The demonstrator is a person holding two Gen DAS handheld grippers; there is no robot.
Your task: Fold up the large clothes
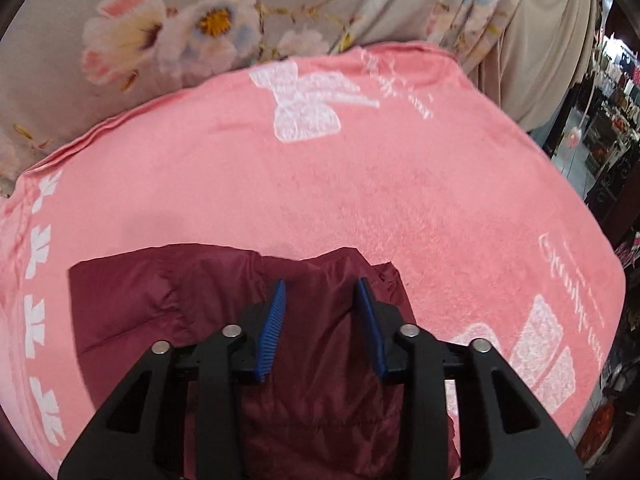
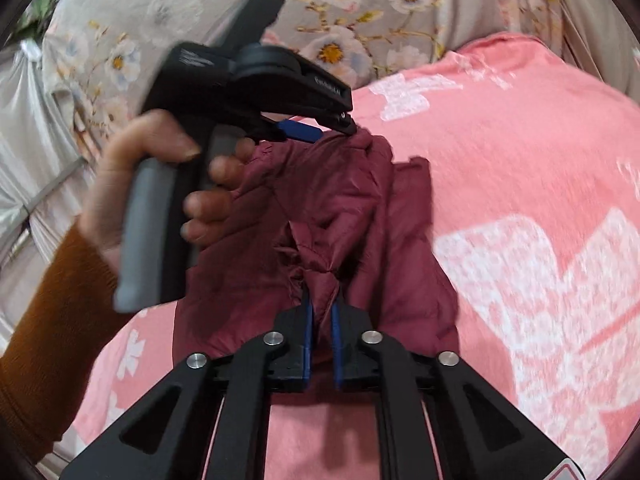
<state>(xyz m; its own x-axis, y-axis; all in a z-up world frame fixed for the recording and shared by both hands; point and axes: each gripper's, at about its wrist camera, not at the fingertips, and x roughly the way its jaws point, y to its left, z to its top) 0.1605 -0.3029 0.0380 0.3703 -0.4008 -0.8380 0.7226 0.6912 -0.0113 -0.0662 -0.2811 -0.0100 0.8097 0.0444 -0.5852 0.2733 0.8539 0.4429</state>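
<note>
A maroon puffer jacket (image 1: pixel 328 360) lies bunched on a pink blanket (image 1: pixel 360 184) with white bow prints. My left gripper (image 1: pixel 322 288) is open, its blue pads (image 1: pixel 274 320) spread over the jacket's upper edge, with fabric lying between them. In the right wrist view the left gripper (image 2: pixel 320 132) shows from the side, held by a hand, its tips at the jacket's far end. My right gripper (image 2: pixel 322 304) is shut on a pinched fold of the jacket (image 2: pixel 340 216) at its near end.
A grey floral sheet (image 1: pixel 180 32) covers the bed behind the pink blanket (image 2: pixel 520 184). The blanket's right edge drops off toward a dark shop area (image 1: pixel 600 120). The person's orange sleeve (image 2: pixel 44 320) is at the left.
</note>
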